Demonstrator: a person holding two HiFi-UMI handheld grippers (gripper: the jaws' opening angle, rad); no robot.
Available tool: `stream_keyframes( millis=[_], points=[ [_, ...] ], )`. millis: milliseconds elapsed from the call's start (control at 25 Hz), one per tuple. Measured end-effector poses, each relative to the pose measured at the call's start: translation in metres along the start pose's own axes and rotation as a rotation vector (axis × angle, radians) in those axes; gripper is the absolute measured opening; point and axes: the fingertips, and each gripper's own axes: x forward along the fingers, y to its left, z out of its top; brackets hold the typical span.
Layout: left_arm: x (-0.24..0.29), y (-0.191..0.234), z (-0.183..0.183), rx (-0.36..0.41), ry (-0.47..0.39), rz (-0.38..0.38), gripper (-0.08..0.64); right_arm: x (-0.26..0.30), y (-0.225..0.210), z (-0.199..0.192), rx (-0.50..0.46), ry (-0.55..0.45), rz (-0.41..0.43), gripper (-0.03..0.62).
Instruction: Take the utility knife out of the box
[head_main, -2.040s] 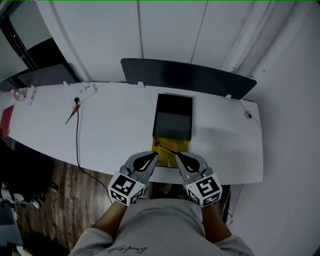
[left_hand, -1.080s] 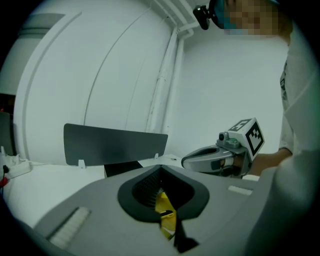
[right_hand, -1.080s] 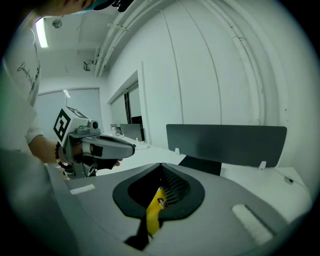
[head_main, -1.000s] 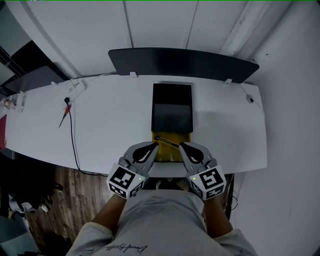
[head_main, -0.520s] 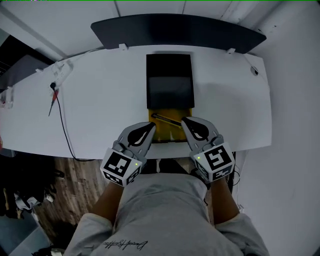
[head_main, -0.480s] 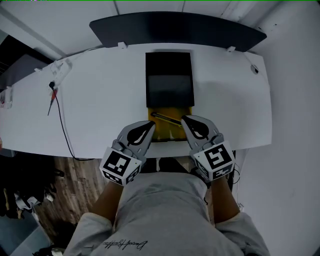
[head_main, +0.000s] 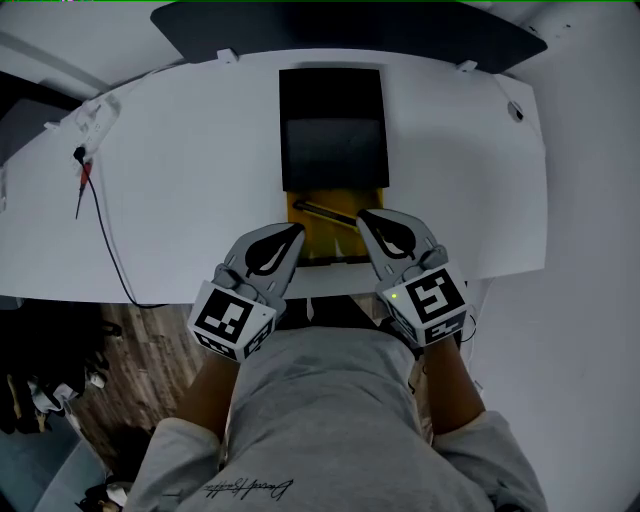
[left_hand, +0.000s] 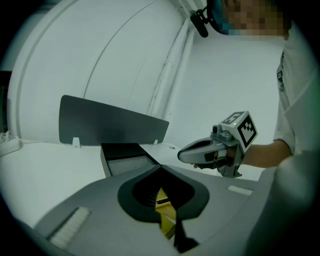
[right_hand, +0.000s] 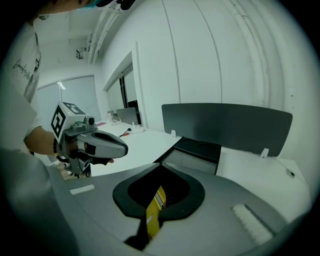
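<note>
Approach: I am hovering the left tongs (head_main: 297, 229) and right tongs (head_main: 362, 215), both pinched closed and holding nothing. Between them the slim dark utility knife (head_main: 325, 212) is lying in the yellow tray (head_main: 320, 242) of the black rectangular box (head_main: 333, 105). Next, I judge, one pair needs opening over it.

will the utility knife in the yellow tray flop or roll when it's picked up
Probably stiff: the utility knife shows as a straight thin bar. It lies diagonally in the yellow tray, so a nudge would likely slide it rather than roll it.

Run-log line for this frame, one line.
stage: pre-grasp | left hand-held gripper: shut, empty | right hand-held gripper: shut, empty | utility knife: in box, untouched
</note>
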Motion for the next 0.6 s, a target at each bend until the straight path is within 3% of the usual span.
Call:
stream_keyframes(
  millis=[600],
  points=[
    [0.007,0.016,-0.033,-0.038,0.05,0.024,0.002,0.034,-0.001,-0.037,-0.052,0.122,0.045,0.015]
  ],
)
